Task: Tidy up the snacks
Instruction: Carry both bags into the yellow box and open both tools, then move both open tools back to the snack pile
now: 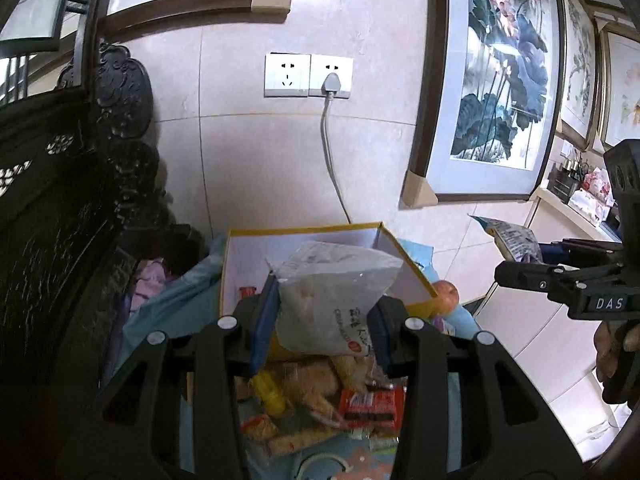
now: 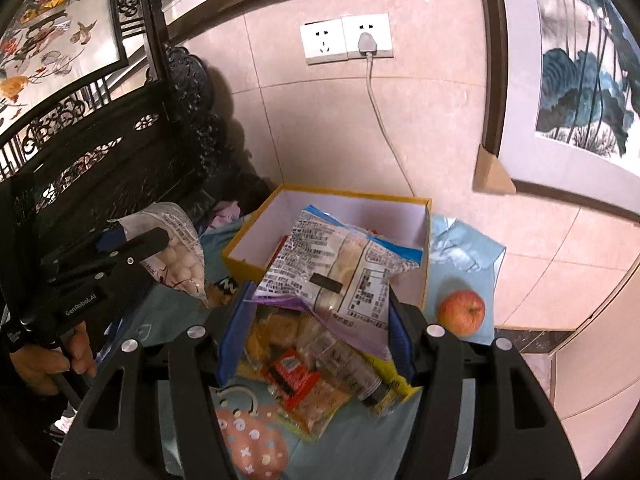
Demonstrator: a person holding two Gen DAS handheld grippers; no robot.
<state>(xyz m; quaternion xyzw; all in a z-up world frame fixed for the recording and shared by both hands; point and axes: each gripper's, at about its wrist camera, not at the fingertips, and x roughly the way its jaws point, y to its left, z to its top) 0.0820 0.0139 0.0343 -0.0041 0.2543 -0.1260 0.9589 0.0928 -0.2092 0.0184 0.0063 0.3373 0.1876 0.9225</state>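
Observation:
In the left wrist view my left gripper point(image 1: 324, 320) is shut on a translucent bag of small white balls point(image 1: 332, 292), held up over the yellow box point(image 1: 304, 233). My right gripper point(image 2: 320, 320) is shut on a blue, white and purple snack packet point(image 2: 340, 264), also in the air in front of the box point(image 2: 360, 197). Each view shows the other gripper off to the side: the right gripper point(image 1: 516, 258) with its packet point(image 1: 512, 238), and the left gripper point(image 2: 140, 240) with its bag point(image 2: 180, 256). A pile of loose snacks point(image 2: 308, 376) lies below on a light blue cloth point(image 2: 464, 248).
A red apple point(image 2: 460, 312) sits on the cloth to the right of the box. A dark carved wooden screen point(image 2: 100, 160) stands on the left. Behind the box is a tiled wall with sockets and a plugged-in cable point(image 2: 376, 92). Framed paintings point(image 1: 500, 80) lean at the right.

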